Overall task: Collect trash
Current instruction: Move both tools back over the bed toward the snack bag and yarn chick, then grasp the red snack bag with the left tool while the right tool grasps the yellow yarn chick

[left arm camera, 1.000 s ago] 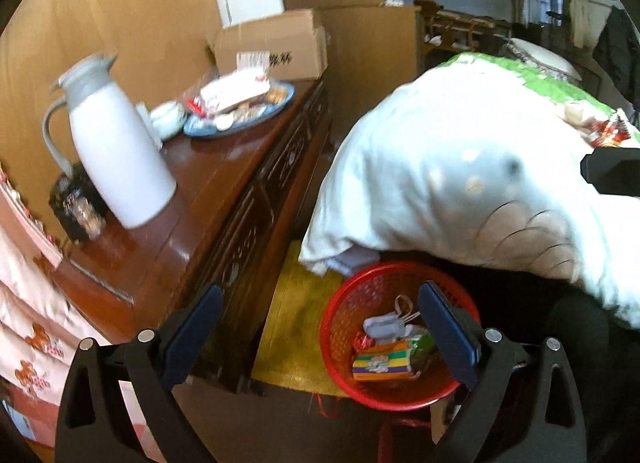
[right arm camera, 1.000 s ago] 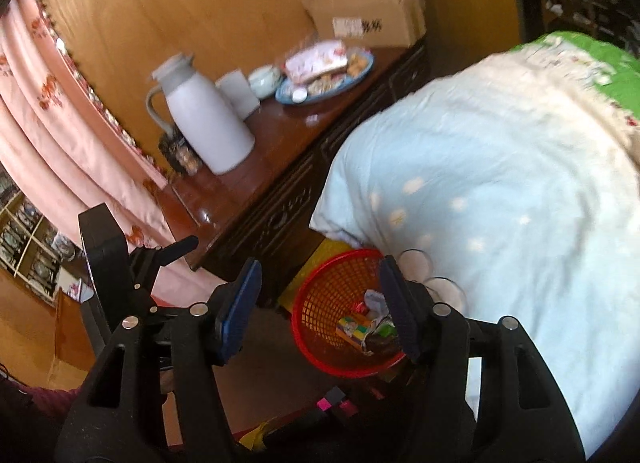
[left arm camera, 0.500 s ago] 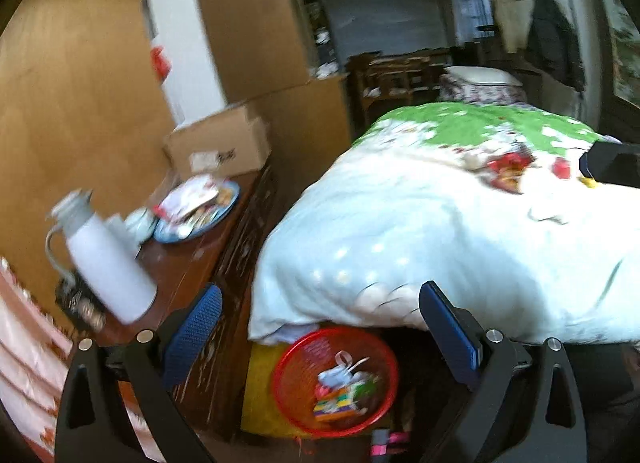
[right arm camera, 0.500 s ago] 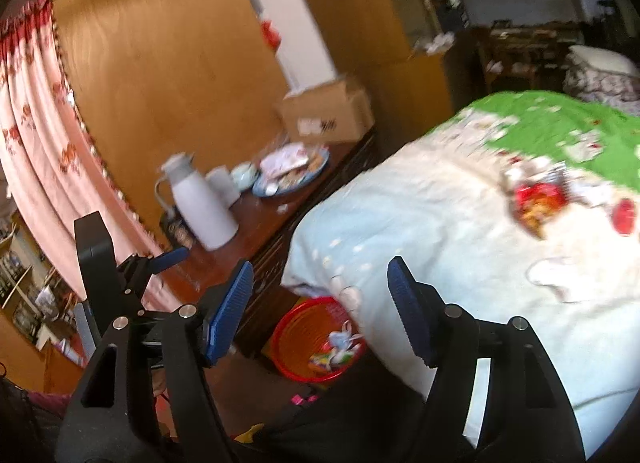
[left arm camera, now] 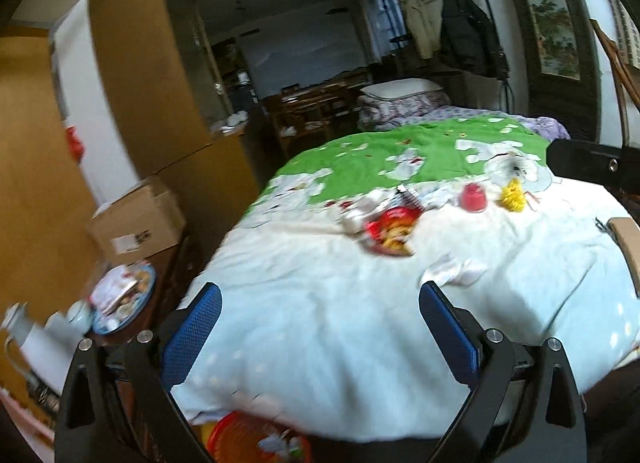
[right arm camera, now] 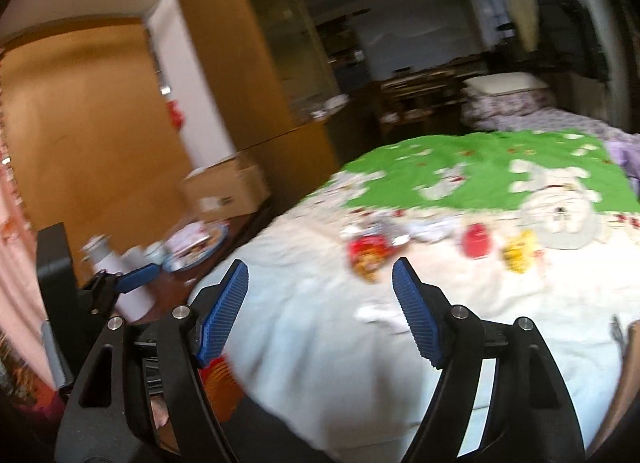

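Trash lies on the pale bed cover: a red snack bag (left arm camera: 390, 229) (right arm camera: 368, 255), a small red cup (left arm camera: 473, 197) (right arm camera: 476, 241), a yellow wrapper (left arm camera: 513, 195) (right arm camera: 518, 251) and crumpled white tissue (left arm camera: 452, 271) (right arm camera: 380, 313). A red basket (left arm camera: 256, 441) (right arm camera: 218, 387) with trash in it stands on the floor at the bed's near edge. My left gripper (left arm camera: 320, 327) is open and empty above the bed's near part. My right gripper (right arm camera: 320, 299) is open and empty, short of the snack bag.
A wooden sideboard on the left carries a white thermos (left arm camera: 36, 347), a plate of snacks (left arm camera: 124, 295) and a cardboard box (left arm camera: 136, 223). The green patterned blanket (left arm camera: 420, 147) covers the far half of the bed. Furniture and hanging clothes stand beyond.
Both grippers have swung up from the red basket to face the top of the bed. The basket has dropped to the lower edge of both views. Both stayed open.
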`<state>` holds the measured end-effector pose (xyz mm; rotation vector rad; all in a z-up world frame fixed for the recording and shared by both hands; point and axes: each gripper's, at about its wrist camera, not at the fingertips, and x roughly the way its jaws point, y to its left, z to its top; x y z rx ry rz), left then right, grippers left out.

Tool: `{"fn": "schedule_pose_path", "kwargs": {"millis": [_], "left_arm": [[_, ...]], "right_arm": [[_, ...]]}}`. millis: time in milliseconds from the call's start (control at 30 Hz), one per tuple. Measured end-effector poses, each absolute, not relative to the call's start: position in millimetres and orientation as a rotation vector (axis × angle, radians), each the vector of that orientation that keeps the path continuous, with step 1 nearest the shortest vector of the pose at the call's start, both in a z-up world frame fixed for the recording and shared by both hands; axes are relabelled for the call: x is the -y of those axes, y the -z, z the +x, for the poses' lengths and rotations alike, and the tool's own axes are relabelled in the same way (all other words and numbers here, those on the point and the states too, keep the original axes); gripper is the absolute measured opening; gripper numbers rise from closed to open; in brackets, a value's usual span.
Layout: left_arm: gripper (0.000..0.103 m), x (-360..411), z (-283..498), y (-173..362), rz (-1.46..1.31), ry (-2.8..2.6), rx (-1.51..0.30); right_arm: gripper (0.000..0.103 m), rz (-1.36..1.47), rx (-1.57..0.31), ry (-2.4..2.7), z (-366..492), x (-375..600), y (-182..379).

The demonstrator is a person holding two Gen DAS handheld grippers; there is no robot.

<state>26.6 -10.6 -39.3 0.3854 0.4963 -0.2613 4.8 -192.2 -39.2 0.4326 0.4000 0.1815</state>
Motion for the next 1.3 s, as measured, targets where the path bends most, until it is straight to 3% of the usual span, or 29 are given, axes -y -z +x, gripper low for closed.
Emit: {"fn": "schedule_pose_path", "kwargs": {"millis": [367, 800, 1300], "left_arm": [[0.097, 79.0, 112.2, 79.2, 0.405, 0.332, -0.597], [0.097, 90.7, 198.4, 115.6, 0.367, 0.315, -0.739], [0.097, 125.4, 238.0, 128.1, 0.285, 0.481, -0.803]], "right_arm": [[0.074, 0.426, -0.462, 0.152, 48.1, 252.2, 90.1], [0.074, 0.456, -0.562, 0.322, 101.6, 290.5, 157.7], [0.074, 0.588, -0.618, 0.271, 113.2, 309.0, 187.2]]}}
